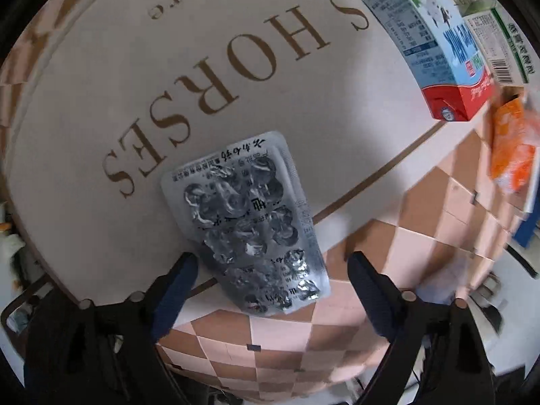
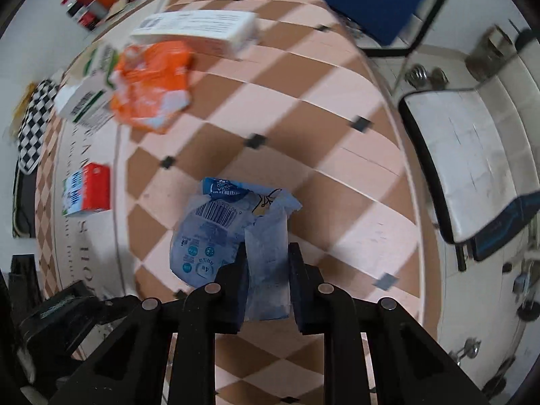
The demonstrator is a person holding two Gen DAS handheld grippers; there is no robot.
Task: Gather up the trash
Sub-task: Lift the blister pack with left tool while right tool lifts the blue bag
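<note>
A crumpled silver blister pack (image 1: 246,222) lies flat on the cream tablecloth panel printed "HORSES". My left gripper (image 1: 273,263) points down over it, open. The left fingertip (image 1: 184,270) sits at the pack's edge, and the other stands clear of it on the right. In the right wrist view my right gripper (image 2: 268,263) is shut on a fold of a blue plastic wrapper (image 2: 209,229) with a barcode. The rest of the wrapper hangs out ahead of the fingers over the pink and brown checked tablecloth (image 2: 303,118).
A blue and red carton (image 1: 438,54) (image 2: 87,190), a green and white box (image 1: 499,40) (image 2: 84,101), an orange wrapper (image 1: 509,148) (image 2: 152,84) and a white box (image 2: 199,28) lie farther off. A white chair seat (image 2: 465,155) stands beyond the table edge.
</note>
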